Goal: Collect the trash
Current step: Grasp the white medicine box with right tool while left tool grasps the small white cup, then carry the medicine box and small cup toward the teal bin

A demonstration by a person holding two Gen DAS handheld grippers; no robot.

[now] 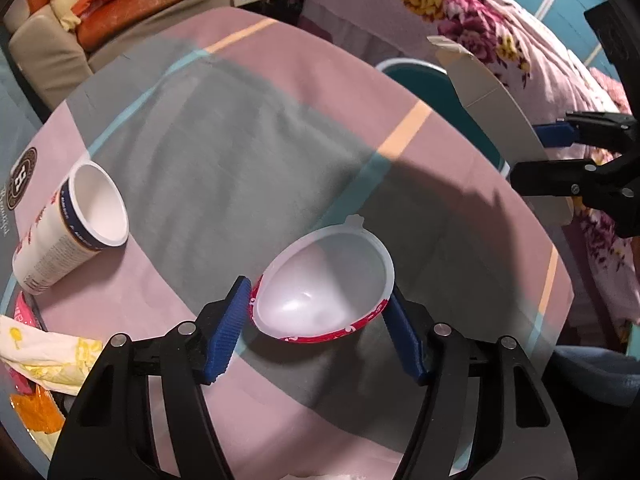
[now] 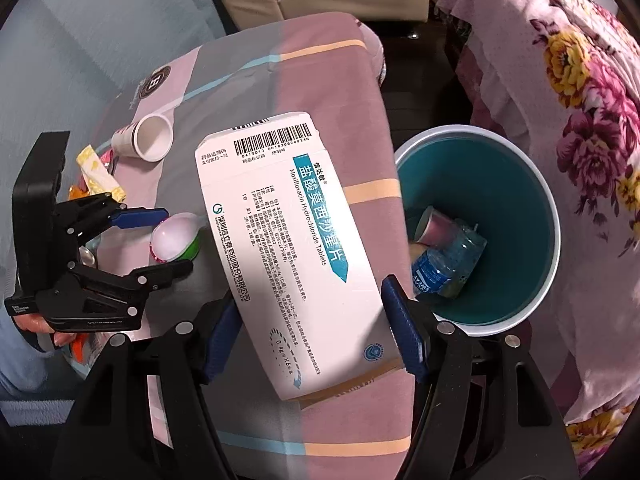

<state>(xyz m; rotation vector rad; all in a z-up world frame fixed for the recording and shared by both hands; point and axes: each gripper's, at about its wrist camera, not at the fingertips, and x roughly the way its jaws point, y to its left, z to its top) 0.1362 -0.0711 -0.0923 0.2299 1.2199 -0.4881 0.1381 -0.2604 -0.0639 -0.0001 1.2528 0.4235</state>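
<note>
Paper cup (image 1: 72, 228) beside wrappers (image 1: 44, 354), seemingly.

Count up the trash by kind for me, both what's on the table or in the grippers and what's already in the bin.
Cups: 3, a paper cup on the table, a plastic cup in the left gripper, another cup in the bin
Medicine box: 1, in the right gripper
Plastic bottle: 1, in the bin
Crumpled wrapper pile: pieces uncountable
Total: 5 plus wrappers
</note>
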